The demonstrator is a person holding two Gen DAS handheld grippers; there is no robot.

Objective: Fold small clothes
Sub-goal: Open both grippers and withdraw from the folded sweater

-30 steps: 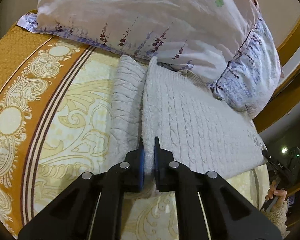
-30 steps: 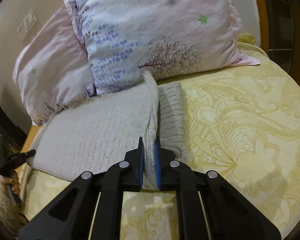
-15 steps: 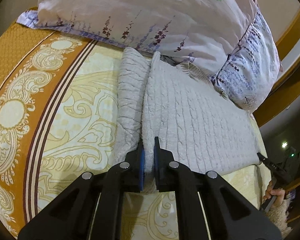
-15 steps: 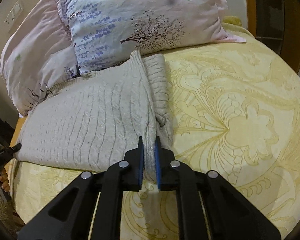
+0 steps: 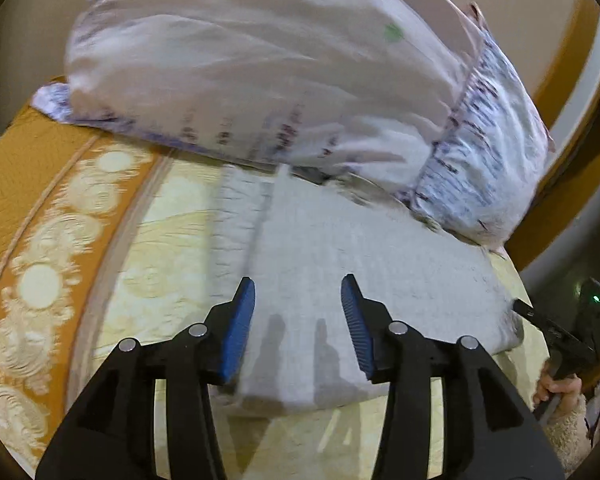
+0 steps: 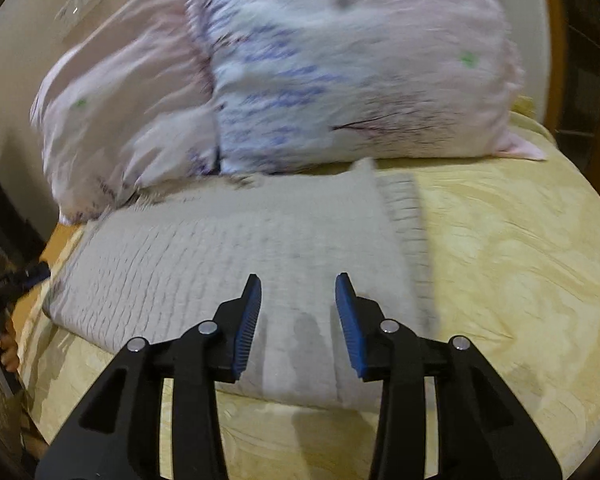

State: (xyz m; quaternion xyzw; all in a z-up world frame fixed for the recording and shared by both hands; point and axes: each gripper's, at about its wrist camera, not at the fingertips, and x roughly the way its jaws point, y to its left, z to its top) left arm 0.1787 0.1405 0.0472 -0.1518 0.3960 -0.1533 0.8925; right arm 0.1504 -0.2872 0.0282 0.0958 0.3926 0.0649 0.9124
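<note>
Both tools have just let go: a second ago the left tool [image 5: 298, 308] and the right tool [image 6: 298, 304] were each pinched on a raised ridge of the grey knitted sweater [image 5: 352, 280], and now their blue pads stand partly apart and are opening, with only flat knit showing in the gap below them and nothing gripped. The lifted fold has dropped, so the sweater lies flat on the yellow patterned bed cover [image 6: 500, 280], its far edge close under the two floral pillows [image 5: 268, 80]. That suggests one fold is finished and laid down; the next would need a fresh grip on another edge. In the left view the garment's long axis runs from near-left to far-right across the bed, parallel to the pillow line, with a narrower folded strip [image 5: 240, 216] along its left side running away towards the pillows. In the right view the same strip [image 6: 404, 216] lies on the right. Blur hides which end is neck or hem.
</note>
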